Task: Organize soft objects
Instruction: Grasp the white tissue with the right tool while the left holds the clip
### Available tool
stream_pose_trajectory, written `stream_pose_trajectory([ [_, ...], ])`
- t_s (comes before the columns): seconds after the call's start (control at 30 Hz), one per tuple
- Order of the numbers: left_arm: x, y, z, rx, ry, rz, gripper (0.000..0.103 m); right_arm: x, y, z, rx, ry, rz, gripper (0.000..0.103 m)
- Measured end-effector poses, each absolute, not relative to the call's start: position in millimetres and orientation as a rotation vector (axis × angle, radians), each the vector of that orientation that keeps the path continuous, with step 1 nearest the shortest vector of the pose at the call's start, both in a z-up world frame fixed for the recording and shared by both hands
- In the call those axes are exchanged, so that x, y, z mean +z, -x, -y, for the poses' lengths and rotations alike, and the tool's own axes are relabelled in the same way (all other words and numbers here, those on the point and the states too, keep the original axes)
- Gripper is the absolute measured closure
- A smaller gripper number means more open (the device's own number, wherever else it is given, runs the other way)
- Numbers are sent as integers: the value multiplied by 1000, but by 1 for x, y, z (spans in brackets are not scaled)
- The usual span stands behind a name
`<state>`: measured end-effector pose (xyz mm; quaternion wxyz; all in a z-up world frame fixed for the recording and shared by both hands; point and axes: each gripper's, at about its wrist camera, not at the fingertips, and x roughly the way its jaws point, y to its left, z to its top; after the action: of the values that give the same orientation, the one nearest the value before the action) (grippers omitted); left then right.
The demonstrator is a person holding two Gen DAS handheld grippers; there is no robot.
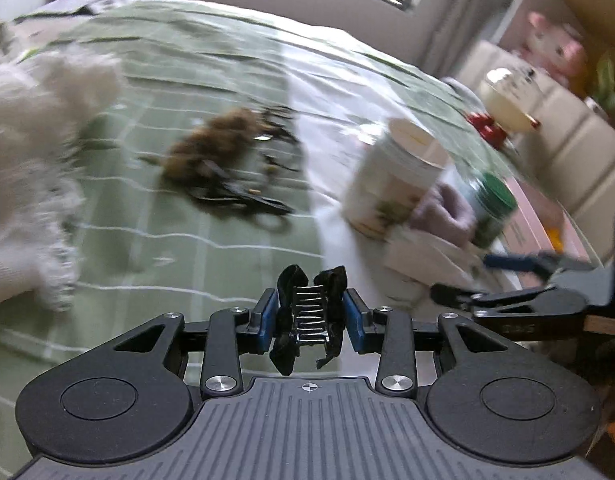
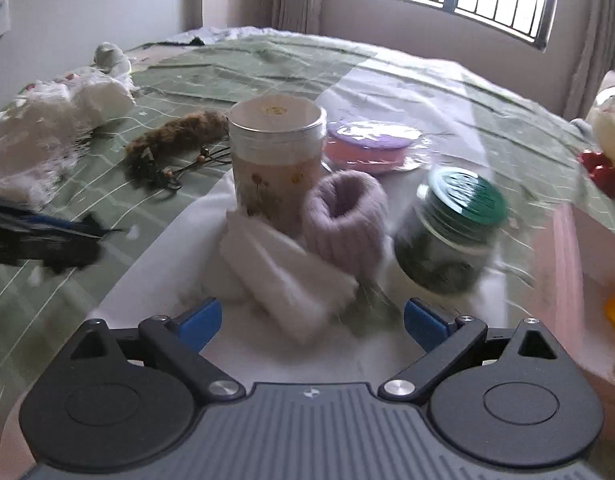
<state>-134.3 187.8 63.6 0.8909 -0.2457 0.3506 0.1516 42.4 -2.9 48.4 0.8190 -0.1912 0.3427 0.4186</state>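
Observation:
My left gripper (image 1: pixel 310 314) is shut on a black hair claw clip with fabric (image 1: pixel 309 312), held above the green bed cover. It also shows at the left of the right wrist view (image 2: pixel 73 236). My right gripper (image 2: pixel 311 316) is open and empty, just in front of folded white cloth (image 2: pixel 283 276) and a lilac knitted cuff (image 2: pixel 345 216). A brown furry hair piece with dark cords (image 2: pixel 175 138) lies further left; it also shows in the left wrist view (image 1: pixel 217 148). White fluffy fabric (image 2: pixel 39 136) lies at the far left.
A floral jar with a white lid (image 2: pixel 275 152) and a green-lidded jar (image 2: pixel 451 232) stand behind the cloth. A pink and purple round container (image 2: pixel 369 146) lies beyond. A pink box (image 2: pixel 579 280) is at right. Plush toys (image 1: pixel 555 46) sit on a cabinet.

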Motion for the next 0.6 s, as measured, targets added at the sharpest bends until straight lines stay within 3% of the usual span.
stream_pose_trajectory([
  [0.1, 61, 141, -201, 345, 533, -730, 63, 37, -41, -19, 947, 328, -873, 17],
  [0.17, 57, 143, -207, 349, 548, -731, 63, 41, -22, -21, 1079, 278, -919, 17],
  [0.43, 42, 153, -217, 335, 599, -716, 63, 73, 32, -31, 1101, 535, -646, 17],
  [0.6, 41, 154, -219, 320, 579, -726, 63, 63, -10, -67, 1051, 543, -687, 17],
])
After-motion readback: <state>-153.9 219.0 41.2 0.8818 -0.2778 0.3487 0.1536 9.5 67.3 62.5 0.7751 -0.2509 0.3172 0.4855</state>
